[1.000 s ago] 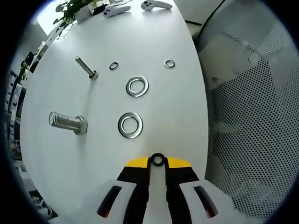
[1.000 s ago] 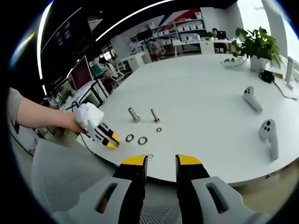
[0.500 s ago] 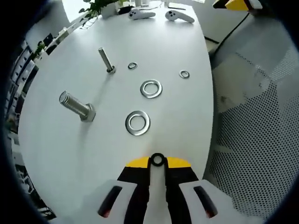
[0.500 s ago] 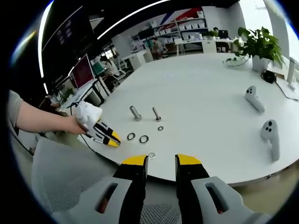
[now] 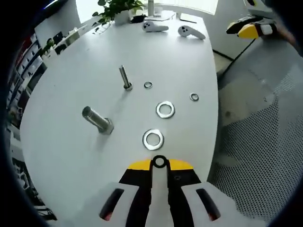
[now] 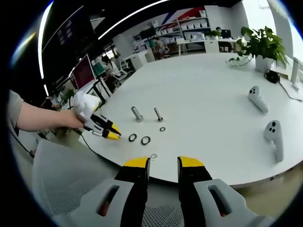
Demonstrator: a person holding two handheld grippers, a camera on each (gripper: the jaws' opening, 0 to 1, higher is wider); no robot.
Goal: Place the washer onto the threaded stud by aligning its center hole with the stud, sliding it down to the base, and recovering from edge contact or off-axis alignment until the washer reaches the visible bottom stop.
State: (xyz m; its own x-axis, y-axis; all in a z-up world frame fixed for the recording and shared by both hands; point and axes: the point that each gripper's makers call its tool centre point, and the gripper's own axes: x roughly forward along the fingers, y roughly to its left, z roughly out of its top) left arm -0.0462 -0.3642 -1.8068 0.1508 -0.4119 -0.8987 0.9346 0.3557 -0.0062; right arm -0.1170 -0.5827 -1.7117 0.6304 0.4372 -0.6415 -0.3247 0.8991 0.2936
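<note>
Left gripper view first: the left gripper (image 5: pixel 159 163) is held low at the near edge of the white table (image 5: pixel 66 142), its yellow-tipped jaws pressed together with a small dark ring seated at the tip; whether that ring is a held part or part of the tool cannot be told. Nothing is seen between the tip and the nearest washer (image 5: pixel 153 139), which lies flat just beyond it. A second large washer (image 5: pixel 165 109) is counted further on, then two small ones: a small washer (image 5: pixel 148 85) beside the slim stud (image 5: pixel 125 78), and another small washer (image 5: pixel 194 97) out toward the table's edge. Four washers, all flat on the table, none on a stud. Two studs are counted: the slim one and a thick stud (image 5: pixel 97 119) with a hex base, both standing head-down. Two white controllers (image 5: pixel 155 27) are seen at the far end, near a potted plant (image 5: pixel 118 8). The right gripper (image 5: pixel 251 29) is caught at the upper right, off the table, above a perforated grey chair (image 5: pixel 265 156).

Right gripper view: the right gripper (image 6: pixel 163 165) is held short of the table edge, jaws parted with only air between them. A small washer (image 6: pixel 153 156) is seen just past its tips. The left gripper (image 6: pixel 106 130), held by a person's hand (image 6: pixel 71 120), is poised beside the two large washers (image 6: pixel 133 137). Both studs (image 6: pixel 137 114) stand beyond them.
</note>
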